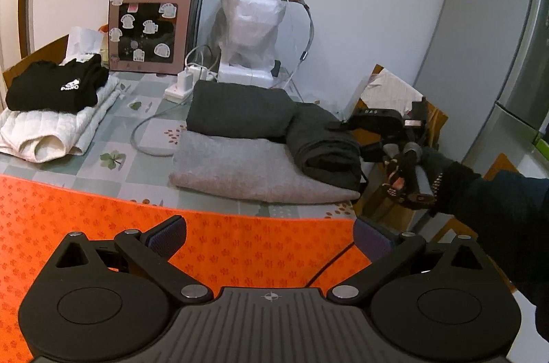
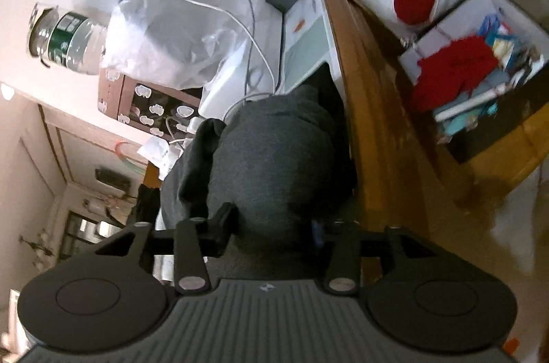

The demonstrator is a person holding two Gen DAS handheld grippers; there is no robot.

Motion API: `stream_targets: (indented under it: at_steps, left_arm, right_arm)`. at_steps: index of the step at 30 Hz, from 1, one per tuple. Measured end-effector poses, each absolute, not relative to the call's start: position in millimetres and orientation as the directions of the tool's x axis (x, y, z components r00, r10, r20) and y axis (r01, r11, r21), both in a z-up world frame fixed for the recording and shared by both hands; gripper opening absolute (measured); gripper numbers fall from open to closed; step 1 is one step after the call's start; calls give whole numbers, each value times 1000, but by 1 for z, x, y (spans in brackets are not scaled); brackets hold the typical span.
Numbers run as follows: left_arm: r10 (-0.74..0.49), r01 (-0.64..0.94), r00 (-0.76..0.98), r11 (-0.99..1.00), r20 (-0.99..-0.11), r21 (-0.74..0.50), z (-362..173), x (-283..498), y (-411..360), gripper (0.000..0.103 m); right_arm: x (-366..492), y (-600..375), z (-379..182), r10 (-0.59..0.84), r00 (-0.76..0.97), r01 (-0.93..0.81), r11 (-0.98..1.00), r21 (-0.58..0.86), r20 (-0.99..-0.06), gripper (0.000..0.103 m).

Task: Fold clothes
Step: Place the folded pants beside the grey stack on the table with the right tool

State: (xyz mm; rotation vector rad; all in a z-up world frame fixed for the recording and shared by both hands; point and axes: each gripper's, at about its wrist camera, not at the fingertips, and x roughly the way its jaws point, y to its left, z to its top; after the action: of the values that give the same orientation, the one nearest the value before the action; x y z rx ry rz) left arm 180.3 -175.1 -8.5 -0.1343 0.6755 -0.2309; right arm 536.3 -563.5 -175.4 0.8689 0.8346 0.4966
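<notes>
Right wrist view: right gripper [image 2: 271, 225] fingers clamp dark garment [image 2: 274, 157], fingertips hidden; left gripper [image 1: 269, 237] spread.

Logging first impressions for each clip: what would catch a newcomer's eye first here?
Probably the bright orange mat across the near table, under the open left gripper. Behind it sits a stack of folded clothes, a dark grey garment on a light grey one, with the right gripper clamped on a dark bundle at the table's right edge.

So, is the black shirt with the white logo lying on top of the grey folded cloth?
No. The black shirt lies on the white folded cloth at the left, apart from the grey folded cloth.
</notes>
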Motion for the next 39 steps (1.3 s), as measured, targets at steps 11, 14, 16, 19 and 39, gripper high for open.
stream_targets:
  at_steps: [11,14,16,19,39]
  left_arm:
    - [-266,182,766,963,-586,-198,-4,172,-176,103]
    - [-253,177,776,967,-578,-185,0,166,-177,103]
    - [-247,177,779,968,-576,-176,2,162,-177,103]
    - [-240,179,785,970,-571,-161,5,156,-178,103]
    - [-129,47,802,987,-583,-154,1,150,-156,103]
  right_arm:
    - [481,-531,-100,422,710,-216,893,396,-564,70]
    - [468,-510,-91,378,739,-256,923,286,-557,69]
    - [464,-496,-89,359,752,-273,933,234,-554,69]
    - [461,-475,-95,328,756,-287,944,163,-567,69]
    - [524,-412,-85,273,812,-274,959,76,-517,69]
